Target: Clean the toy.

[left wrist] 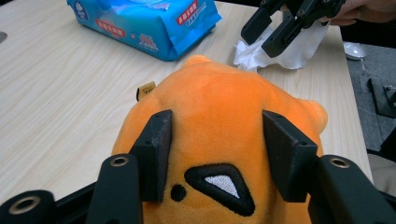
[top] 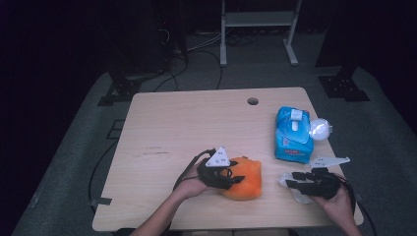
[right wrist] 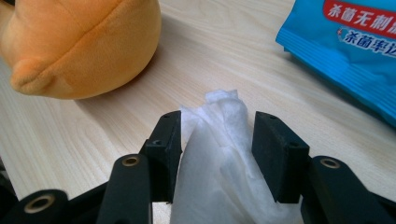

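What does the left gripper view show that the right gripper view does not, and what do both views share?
Left gripper view alone: the left gripper with both jaws pressed into the plush toy, the toy's stitched face, its small tag, and the right gripper seen from afar.
Right gripper view alone: the right gripper's own jaws on either side of the wipe.
Both: the toy, the wipe, the blue wipes pack and the table.
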### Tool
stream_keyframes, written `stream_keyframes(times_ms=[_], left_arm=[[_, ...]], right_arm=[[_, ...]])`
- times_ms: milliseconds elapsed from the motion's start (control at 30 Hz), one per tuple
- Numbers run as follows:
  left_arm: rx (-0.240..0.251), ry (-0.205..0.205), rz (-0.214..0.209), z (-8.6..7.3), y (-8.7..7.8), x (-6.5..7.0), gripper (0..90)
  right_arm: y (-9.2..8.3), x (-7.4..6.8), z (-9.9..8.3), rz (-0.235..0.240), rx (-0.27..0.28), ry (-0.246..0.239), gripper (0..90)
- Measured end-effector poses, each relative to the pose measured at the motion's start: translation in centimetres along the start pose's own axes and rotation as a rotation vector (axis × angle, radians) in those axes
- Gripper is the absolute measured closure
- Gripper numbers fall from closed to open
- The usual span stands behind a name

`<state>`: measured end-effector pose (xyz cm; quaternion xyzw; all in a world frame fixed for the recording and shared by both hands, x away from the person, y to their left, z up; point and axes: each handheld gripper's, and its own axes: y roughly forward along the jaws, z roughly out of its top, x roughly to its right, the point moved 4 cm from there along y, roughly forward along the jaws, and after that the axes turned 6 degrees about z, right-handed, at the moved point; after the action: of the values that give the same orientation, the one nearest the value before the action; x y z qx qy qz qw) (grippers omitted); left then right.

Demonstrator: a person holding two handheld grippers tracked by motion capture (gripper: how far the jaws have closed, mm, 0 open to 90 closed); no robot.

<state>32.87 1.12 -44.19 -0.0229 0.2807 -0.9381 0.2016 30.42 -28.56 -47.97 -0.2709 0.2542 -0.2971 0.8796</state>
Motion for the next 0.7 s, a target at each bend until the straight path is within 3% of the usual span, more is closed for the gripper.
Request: stream_keyframes(times_ms=[200, 267, 700], left_arm=[[0.006, -0.002, -0.004, 0.2, -0.3, -0.1, 49.9], [0.015, -0.016, -0.005, 0.3, -0.3, -0.3, 50.4], [0.022, -0.023, 0.003, 0.4, -0.5, -0.4, 55.9]], right_arm=[[-1.5, -0.3, 0.7, -0.025, 0.046, -0.015, 50.1], [-1.9, -0.3, 0.8, -0.011, 0.08, -0.004, 49.5], [-1.6, -1.5, 1.3, 0.033, 0.112, -0.039, 48.6]])
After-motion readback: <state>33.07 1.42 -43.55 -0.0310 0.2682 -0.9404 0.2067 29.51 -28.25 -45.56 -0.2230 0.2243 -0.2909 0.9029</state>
